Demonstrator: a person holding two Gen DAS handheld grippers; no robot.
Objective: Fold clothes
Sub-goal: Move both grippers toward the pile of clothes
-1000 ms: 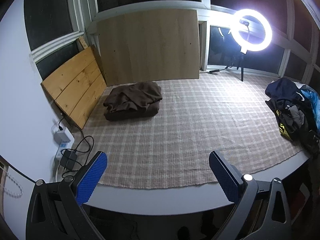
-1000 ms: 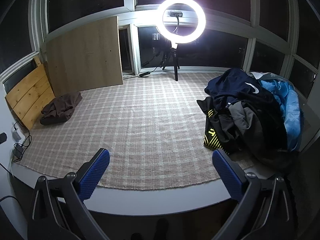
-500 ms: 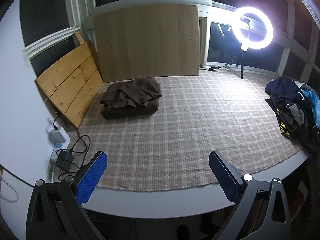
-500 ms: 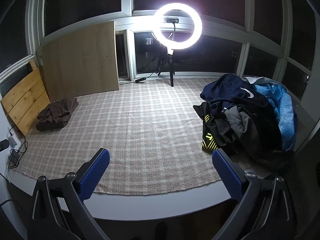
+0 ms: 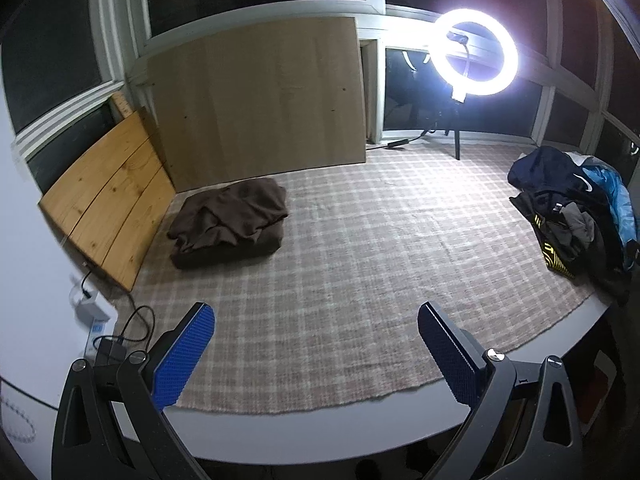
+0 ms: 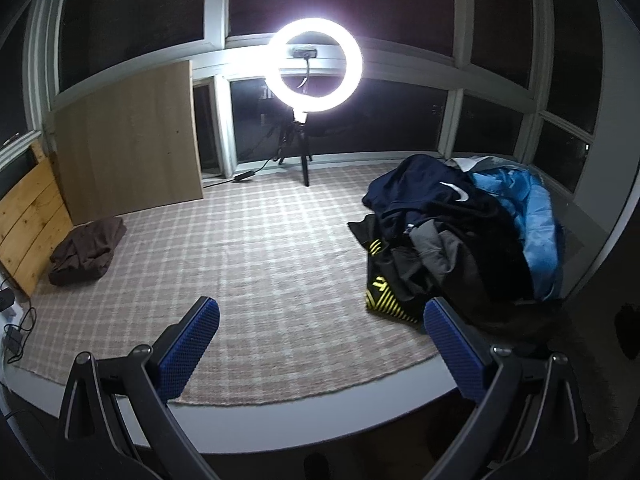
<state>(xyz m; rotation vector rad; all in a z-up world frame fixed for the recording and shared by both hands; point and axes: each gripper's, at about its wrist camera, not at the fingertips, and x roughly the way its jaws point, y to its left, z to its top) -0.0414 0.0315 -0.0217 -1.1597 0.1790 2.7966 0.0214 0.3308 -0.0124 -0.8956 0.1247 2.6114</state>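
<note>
Dark window panes ring a white bench [image 5: 328, 428] spread with a beige-and-white checked woven mat [image 5: 360, 264], lit by a glowing ring light on a black tripod [image 6: 316, 65]. At the mat's far left, by leaning wooden boards [image 5: 108, 200], sits a brown garment folded into a rough, rumpled block [image 5: 230, 222]; at the right edge a loose heap of dark, grey, yellow-striped and blue clothes [image 6: 464, 240] lies tangled. Both the left gripper [image 5: 316, 354] and the right gripper [image 6: 320, 346] hover over the near edge with their blue-padded fingers spread wide, holding nothing. That layout fits one piece already folded with the heap waiting, though a single moment cannot settle it. The risks lie mostly in the heap: garments overlap, so a pinch into it could catch two layers and drag neighbours off the bench's right edge, where the pile already overhangs the mat. Slick sportswear may slip from the pads, and the light's glare could hide hems.
</note>
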